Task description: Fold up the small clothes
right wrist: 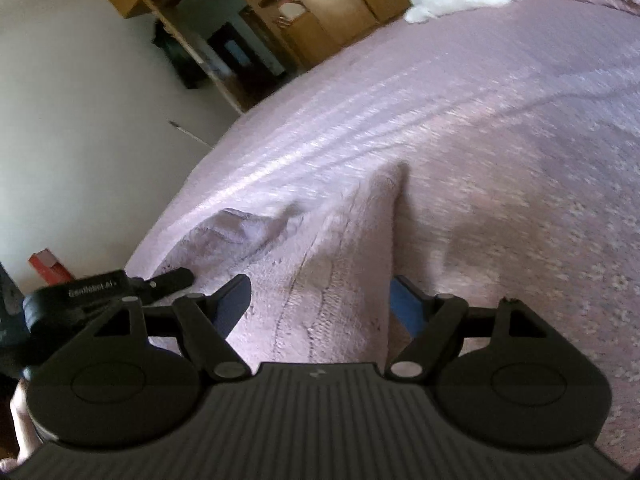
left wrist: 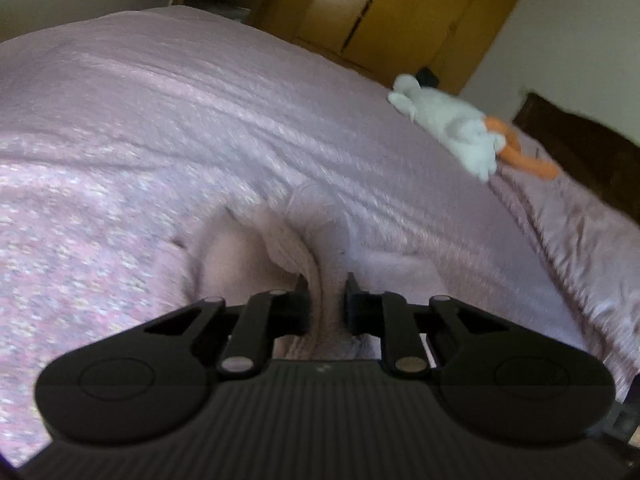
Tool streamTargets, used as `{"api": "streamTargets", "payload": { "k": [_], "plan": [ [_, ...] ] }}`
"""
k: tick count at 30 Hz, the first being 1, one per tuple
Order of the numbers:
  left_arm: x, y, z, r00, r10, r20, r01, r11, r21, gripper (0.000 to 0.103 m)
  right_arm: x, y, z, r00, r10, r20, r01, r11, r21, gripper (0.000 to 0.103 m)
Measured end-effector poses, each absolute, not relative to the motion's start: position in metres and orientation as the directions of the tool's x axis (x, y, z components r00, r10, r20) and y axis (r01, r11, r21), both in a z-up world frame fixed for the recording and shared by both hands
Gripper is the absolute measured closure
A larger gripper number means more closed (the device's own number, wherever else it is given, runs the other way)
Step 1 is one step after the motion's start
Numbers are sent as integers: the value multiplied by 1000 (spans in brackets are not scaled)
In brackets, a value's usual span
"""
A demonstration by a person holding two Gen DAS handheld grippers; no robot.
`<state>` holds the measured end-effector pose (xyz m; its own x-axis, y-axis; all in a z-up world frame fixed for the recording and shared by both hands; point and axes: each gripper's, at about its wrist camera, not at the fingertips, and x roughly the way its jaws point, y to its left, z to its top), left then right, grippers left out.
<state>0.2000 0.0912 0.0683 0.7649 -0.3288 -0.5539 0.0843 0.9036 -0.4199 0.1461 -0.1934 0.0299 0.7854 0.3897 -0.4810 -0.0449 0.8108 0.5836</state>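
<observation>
Garment (left wrist: 248, 256), pale pink knit, lay bunched on the pink bedspread (left wrist: 160, 128) close in front of both tools. Left gripper (left wrist: 326, 300) was clenched on a gathered ridge of the knit, fingers drawn close with fabric pinched between them. Right gripper (right wrist: 320, 300) stood spread wide, a raised fold of the same garment (right wrist: 340, 248) lying between its fingers; whether the pads touched the cloth could not be told. White plush toy (left wrist: 448, 124) lay well apart at the far edge of the bed. Both views were motion-blurred.
</observation>
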Motion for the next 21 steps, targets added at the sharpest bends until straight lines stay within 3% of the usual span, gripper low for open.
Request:
{"api": "streamTargets", "payload": {
  "k": [8, 12, 15, 21],
  "plan": [
    [168, 138, 43, 767, -197, -611, -41, 935, -353, 84, 140, -165, 30, 750, 443, -491, -119, 821, 559, 21],
    [165, 156, 25, 743, -231, -628, -79, 902, -425, 73, 138, -152, 21, 724, 449, -523, -121, 830, 545, 21],
    [167, 157, 29, 732, -225, -644, -81, 909, -410, 65, 136, -149, 19, 724, 442, -530, -120, 837, 534, 21],
    [164, 156, 41, 724, -198, -661, -77, 929, -362, 57, 133, -154, 20, 719, 449, -530, -118, 831, 544, 20]
  ]
}}
